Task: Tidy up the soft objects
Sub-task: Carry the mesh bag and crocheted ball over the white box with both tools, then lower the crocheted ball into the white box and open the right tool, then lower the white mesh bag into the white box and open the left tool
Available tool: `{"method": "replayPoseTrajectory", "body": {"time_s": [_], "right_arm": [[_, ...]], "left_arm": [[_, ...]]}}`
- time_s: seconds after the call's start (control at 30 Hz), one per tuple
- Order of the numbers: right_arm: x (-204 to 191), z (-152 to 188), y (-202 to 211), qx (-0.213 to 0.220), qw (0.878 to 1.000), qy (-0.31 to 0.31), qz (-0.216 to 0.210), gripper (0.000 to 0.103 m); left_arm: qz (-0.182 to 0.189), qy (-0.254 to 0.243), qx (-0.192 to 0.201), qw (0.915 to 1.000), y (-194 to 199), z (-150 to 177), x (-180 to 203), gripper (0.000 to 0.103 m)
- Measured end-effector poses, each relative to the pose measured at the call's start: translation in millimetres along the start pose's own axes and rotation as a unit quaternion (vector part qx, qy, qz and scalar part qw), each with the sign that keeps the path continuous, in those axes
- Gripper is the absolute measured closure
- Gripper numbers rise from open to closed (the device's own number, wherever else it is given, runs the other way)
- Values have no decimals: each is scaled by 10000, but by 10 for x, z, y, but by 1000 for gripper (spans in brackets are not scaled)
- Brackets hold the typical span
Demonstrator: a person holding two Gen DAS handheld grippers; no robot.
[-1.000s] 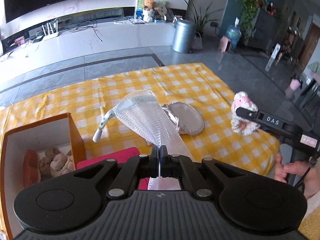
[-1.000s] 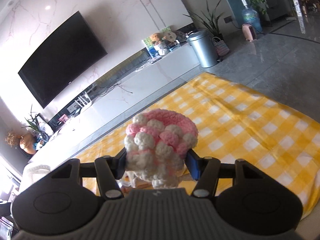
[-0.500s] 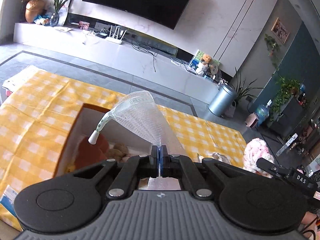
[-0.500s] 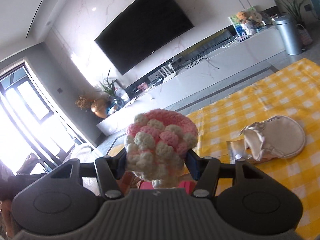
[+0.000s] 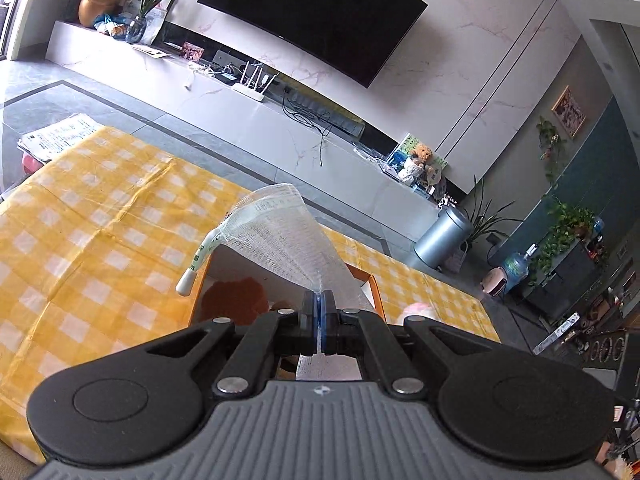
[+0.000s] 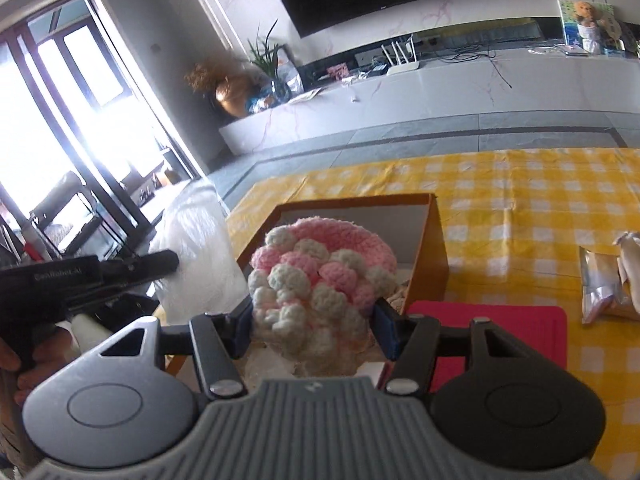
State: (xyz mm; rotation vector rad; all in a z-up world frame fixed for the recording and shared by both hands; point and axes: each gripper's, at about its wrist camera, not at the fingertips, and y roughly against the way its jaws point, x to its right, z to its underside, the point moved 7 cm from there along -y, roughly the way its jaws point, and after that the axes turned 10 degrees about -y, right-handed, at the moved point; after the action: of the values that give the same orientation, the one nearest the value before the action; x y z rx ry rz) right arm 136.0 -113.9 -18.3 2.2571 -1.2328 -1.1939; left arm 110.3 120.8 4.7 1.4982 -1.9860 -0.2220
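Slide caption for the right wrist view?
Right tongs gripping a pink-and-white crocheted toy above the open orange box.

Worktop cloth (image 5: 100, 216): yellow-and-white check. Crocheted piece (image 6: 316, 276): pink with white bobbles. Mesh bag (image 5: 288, 236): white net. Box (image 6: 434, 248): orange-brown walls, white inside. Mat (image 6: 520, 332): red.

On the worktop (image 6: 520, 184) an open box (image 6: 434, 240) stands near the left end in the right wrist view. Just right of the box, touching its near corner, lies a flat mat (image 6: 500, 332). Farther right, well apart from the box, lies a pouch (image 6: 604, 284). The knitted toy (image 6: 316, 284) hangs before and over the box, between the right gripper's (image 6: 314, 330) fingers. In the left wrist view the mesh bag (image 5: 288, 240), pinched in the left gripper (image 5: 319, 312), fans out above the box (image 5: 376, 288). Behind the worktop runs a long low cabinet (image 5: 280, 120).
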Motion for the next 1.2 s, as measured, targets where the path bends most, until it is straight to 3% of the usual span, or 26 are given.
{"method": "replayPoseTrajectory", "body": {"time_s": [0.13, 0.23, 0.3, 0.5, 0.6, 0.7, 0.93, 1.03, 1.1, 1.2], "right_arm": [[-213, -15, -346, -204, 9934, 897, 691, 44], [-380, 118, -508, -627, 9862, 1427, 559, 44], [-385, 264, -628, -1157, 9805, 1534, 423, 44], [-273, 625, -796, -1969, 9602, 1853, 700, 44], [-309, 780, -818, -2178, 9513, 2088, 637, 32], [-374, 766, -820, -2043, 9528, 2148, 662, 12], [-352, 407, -506, -1322, 9722, 1874, 475, 8], [-184, 76, -268, -541, 9798, 1747, 813, 5], [-7, -148, -113, -33, 9846, 1412, 1034, 5], [263, -313, 20, 283, 9936, 579, 930, 5]], "left_arm": [[124, 95, 193, 9997, 136, -38, -69, 102], [199, -16, 356, 9992, 243, -95, -93, 102], [155, 58, 466, 9988, 278, -118, -148, 102], [215, 105, 430, 9988, 251, -110, -186, 102], [248, 76, 390, 9989, 223, -96, -166, 102], [282, 49, 301, 9991, 163, -60, -126, 102], [399, -165, 39, 9991, -4, 28, 54, 102], [504, -298, -136, 9982, -92, 95, 140, 102], [566, -238, -290, 9977, -189, 160, 189, 102], [704, -296, -660, 9949, -391, 303, 293, 102]]}}
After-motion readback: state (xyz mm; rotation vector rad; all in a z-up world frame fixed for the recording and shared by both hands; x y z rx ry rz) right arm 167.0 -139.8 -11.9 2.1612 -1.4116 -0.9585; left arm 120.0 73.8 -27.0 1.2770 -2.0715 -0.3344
